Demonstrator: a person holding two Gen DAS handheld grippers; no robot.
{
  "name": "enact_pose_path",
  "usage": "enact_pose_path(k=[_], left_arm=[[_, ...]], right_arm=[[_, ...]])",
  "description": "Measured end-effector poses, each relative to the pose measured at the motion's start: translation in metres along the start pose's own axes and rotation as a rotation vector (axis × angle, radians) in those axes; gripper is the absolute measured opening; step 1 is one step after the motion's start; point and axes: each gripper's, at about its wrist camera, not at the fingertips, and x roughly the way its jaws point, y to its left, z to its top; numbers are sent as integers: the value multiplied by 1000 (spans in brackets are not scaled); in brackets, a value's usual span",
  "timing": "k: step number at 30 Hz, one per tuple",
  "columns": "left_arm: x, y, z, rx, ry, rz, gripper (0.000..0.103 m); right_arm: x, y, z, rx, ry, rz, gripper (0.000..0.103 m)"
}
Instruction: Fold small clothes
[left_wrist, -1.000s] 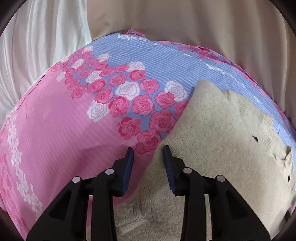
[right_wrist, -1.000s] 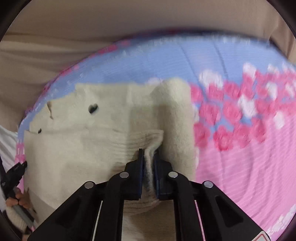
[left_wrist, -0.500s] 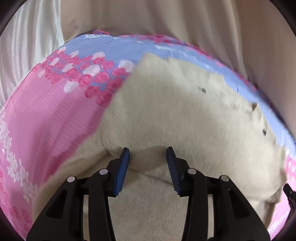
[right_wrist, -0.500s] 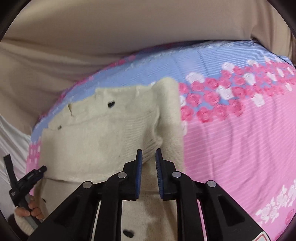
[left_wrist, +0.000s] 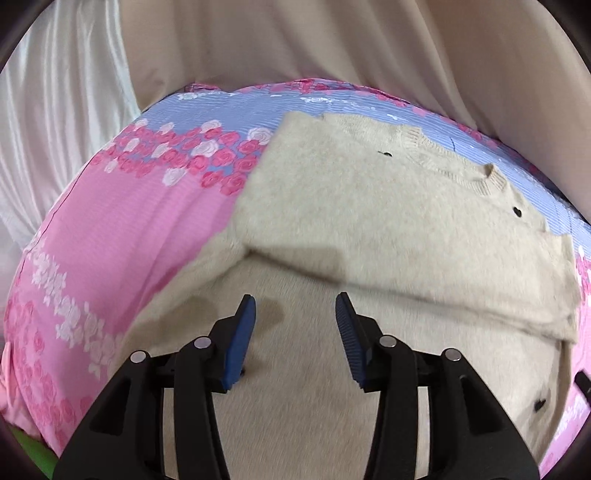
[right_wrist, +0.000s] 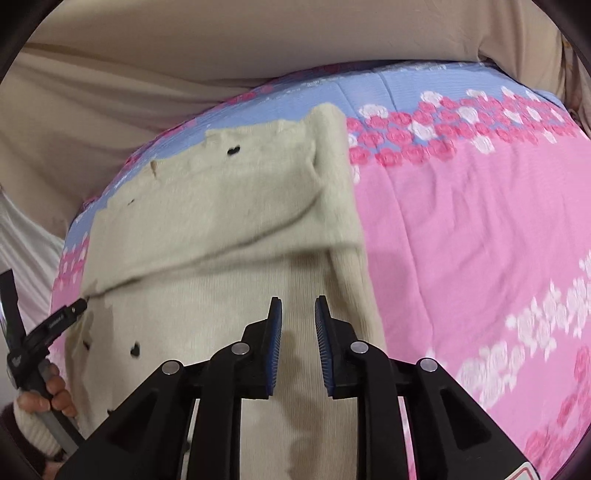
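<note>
Cream knit cardigan (left_wrist: 388, 206) lies flat on floral bedspread (left_wrist: 110, 240), sleeve folded across chest. Left gripper (left_wrist: 295, 325) jaws wide, empty, above lower body; right gripper (right_wrist: 298, 325) jaws narrowly parted, empty. Knit likely soft, light, stretchy, limp; judged best pinched at ribbed hem corners, both layers together

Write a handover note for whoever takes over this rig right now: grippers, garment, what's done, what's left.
Left gripper: jaws open, empty, over the lower part of the cream cardigan.
Right gripper: jaws open, empty, above the same part near its right edge.
The cardigan lies on the floral quilt, neckline end away from the cameras.
Done: both sleeves appear folded across the chest, one layered over the body.
Left: probably fold the hem up toward the collar, then smooth it.
</note>
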Motion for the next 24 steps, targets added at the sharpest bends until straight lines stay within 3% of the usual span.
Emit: enact_pose_path(k=[6, 12, 15, 18, 20, 24], left_arm=[[-20, 1, -19, 15, -6, 14, 43], [-38, 1, -28, 38, -28, 44, 43], [-44, 3, -31, 48, -33, 59, 44], [-46, 6, -35, 59, -28, 77, 44], [-46, 9, -38, 68, -23, 91, 44], [-46, 14, -45, 78, -8, 109, 44]], right_arm=[[-12, 18, -23, -74, -12, -13, 20], [-5, 40, 28, -145, -78, -17, 20], [14, 44, 60, -157, -97, -58, 21], [46, 39, 78, -151, -67, -130, 26], [80, 28, 78, -159, 28, -195, 27], [69, 16, 74, -90, -3, -125, 25]])
